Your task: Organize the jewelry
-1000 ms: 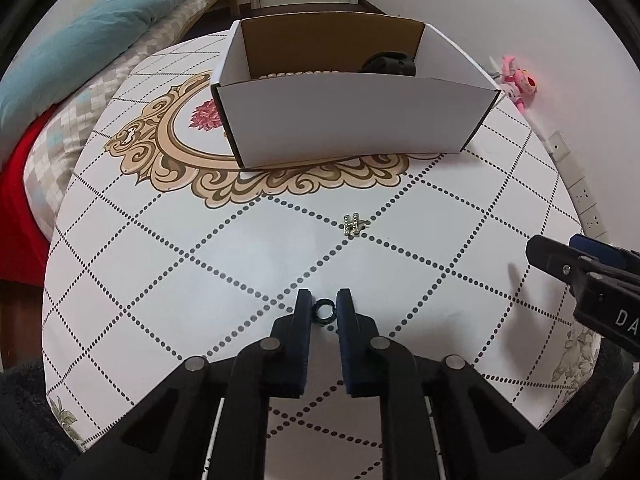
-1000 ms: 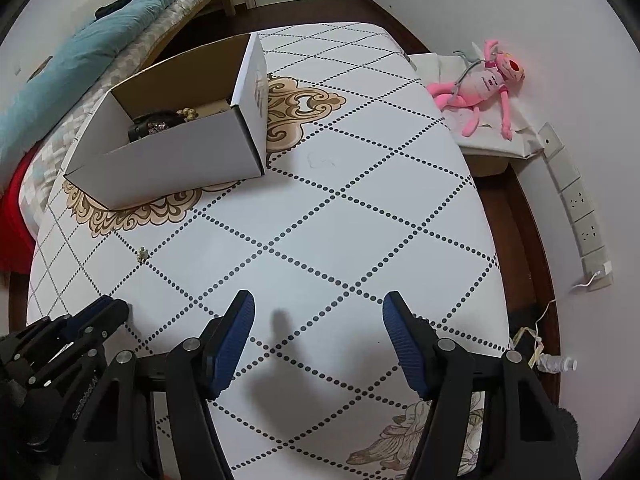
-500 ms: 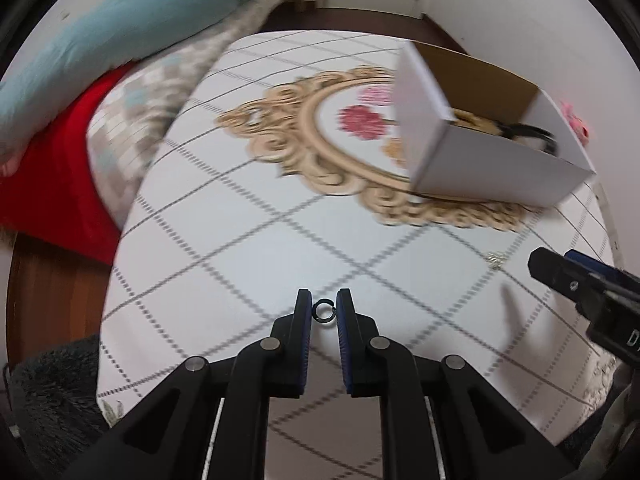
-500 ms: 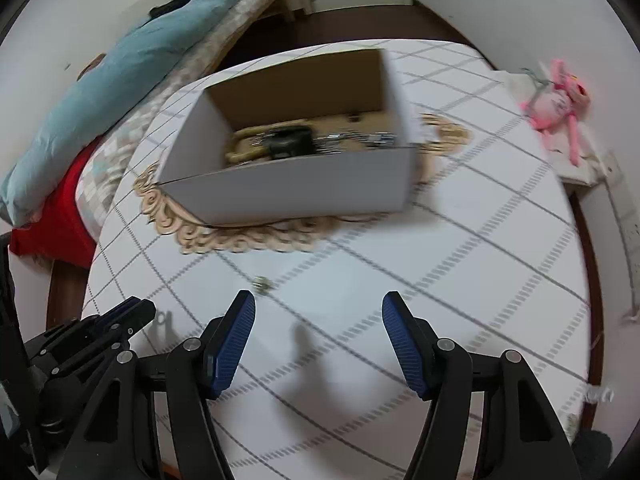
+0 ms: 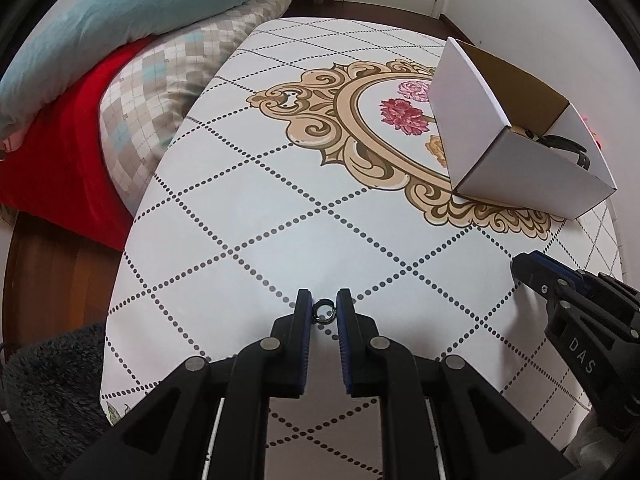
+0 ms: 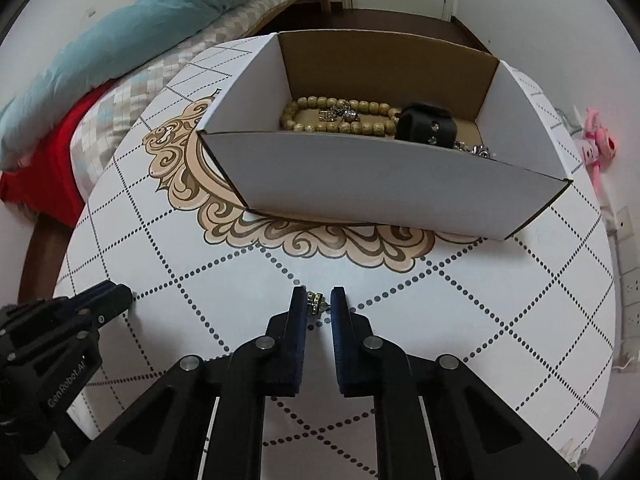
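Observation:
My left gripper (image 5: 323, 311) is shut on a small dark ring (image 5: 323, 312), held just above the white patterned table (image 5: 248, 216). My right gripper (image 6: 318, 305) has closed around a small gold and silver earring (image 6: 315, 303) on the table, in front of the open white cardboard box (image 6: 384, 192). The box holds a beige bead bracelet (image 6: 340, 118), a black jewelry case (image 6: 426, 130) and silver pieces (image 6: 474, 149). The box also shows at the right in the left wrist view (image 5: 516, 160). Each gripper shows in the other's view, the right (image 5: 576, 312) and the left (image 6: 60, 320).
A bed with a teal duvet (image 5: 120, 12), checked blanket and red sheet (image 5: 60, 160) lies to the left of the table. A pink plush toy (image 6: 596, 144) lies on the floor at the right. A dark rug (image 5: 44, 392) is below the table's near edge.
My right gripper swung left to face the box, moved down to the earring and closed from wide open onto it. My left gripper kept the ring and turned left.

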The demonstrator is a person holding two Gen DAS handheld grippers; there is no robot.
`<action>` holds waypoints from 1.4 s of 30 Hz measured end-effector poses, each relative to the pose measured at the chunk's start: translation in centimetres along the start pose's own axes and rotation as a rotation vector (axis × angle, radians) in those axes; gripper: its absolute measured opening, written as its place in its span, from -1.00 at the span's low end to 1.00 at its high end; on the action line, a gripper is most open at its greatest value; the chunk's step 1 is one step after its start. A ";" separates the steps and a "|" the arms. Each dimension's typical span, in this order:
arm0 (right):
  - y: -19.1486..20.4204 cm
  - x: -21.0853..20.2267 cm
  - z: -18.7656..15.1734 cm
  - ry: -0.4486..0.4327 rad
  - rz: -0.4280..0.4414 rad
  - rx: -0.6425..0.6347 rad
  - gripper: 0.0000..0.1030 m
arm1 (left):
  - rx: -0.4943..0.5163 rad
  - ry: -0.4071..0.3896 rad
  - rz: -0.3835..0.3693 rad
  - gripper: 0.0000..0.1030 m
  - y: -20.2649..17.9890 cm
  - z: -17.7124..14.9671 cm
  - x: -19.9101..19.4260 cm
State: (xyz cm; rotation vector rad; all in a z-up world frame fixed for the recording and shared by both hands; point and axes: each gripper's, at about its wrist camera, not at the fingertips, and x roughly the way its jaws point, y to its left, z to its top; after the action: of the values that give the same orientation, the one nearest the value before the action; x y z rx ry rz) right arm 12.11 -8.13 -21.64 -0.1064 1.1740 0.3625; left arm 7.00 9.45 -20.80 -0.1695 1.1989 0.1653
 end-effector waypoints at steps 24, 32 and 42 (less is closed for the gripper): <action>-11.1 -7.3 10.6 -0.127 0.133 0.190 -0.89 | 0.116 -0.050 -0.280 -0.80 -10.4 13.9 -4.8; -13.1 -3.6 14.3 -0.006 0.120 0.198 -0.87 | 0.134 0.058 -0.203 -0.41 -11.8 18.4 -1.5; -12.8 -4.6 14.7 -0.013 0.031 0.143 0.09 | 0.120 -0.020 -0.089 0.57 -10.1 18.5 -2.8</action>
State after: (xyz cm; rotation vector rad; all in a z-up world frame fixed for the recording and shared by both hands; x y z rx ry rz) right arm 27.74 -17.17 -13.09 0.0393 1.1857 0.3050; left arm 25.05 3.55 -11.24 -0.1157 1.1756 0.0177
